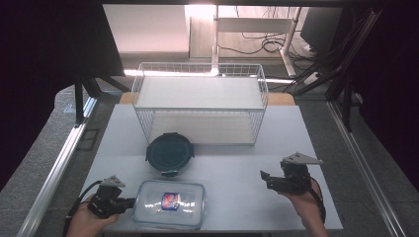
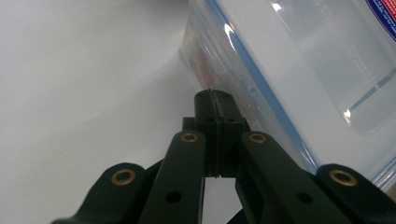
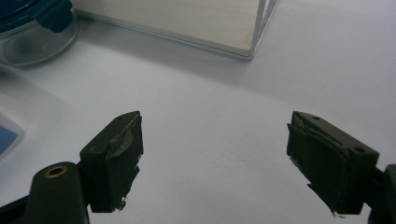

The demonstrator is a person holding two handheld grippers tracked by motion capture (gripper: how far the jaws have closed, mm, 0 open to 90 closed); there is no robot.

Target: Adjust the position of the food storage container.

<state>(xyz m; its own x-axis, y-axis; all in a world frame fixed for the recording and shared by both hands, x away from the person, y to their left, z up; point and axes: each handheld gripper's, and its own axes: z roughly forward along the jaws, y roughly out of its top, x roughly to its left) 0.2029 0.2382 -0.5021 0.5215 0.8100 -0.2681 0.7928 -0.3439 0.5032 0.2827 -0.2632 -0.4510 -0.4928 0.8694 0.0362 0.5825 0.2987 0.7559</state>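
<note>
— Looking along the left gripper [image 2: 215,100], what is getting cut off?

— The clear box [image 2: 299,65] is running off the top and right edges, so I am seeing just one rounded corner, a blue seal strip under its lid and a sliver of a red and blue label. Something orange is showing through the wall, too blurred to name.

— And the jaws?

— They are pressing flat together with nothing between them, their tips sitting just beside that corner. Whether they are touching the plastic I cannot tell.

— From above?

— The left gripper [image 1: 129,202] is lying at the short end of the clear box [image 1: 170,204], a flat rectangular tub with rounded corners and a glossy see-through lid.

— How is the right gripper [image 3: 215,161] standing?

— Its jaws are gaping wide over bare matte white table [image 3: 224,116], holding nothing; the pads are looking worn and ragged.

— Beyond them?

— A round bowl [image 3: 32,37] with a dark blue lid is peeking in up and left of the jaws, half cropped. The wire shelf [image 3: 187,23] with its pale board is lying straight ahead.
</note>
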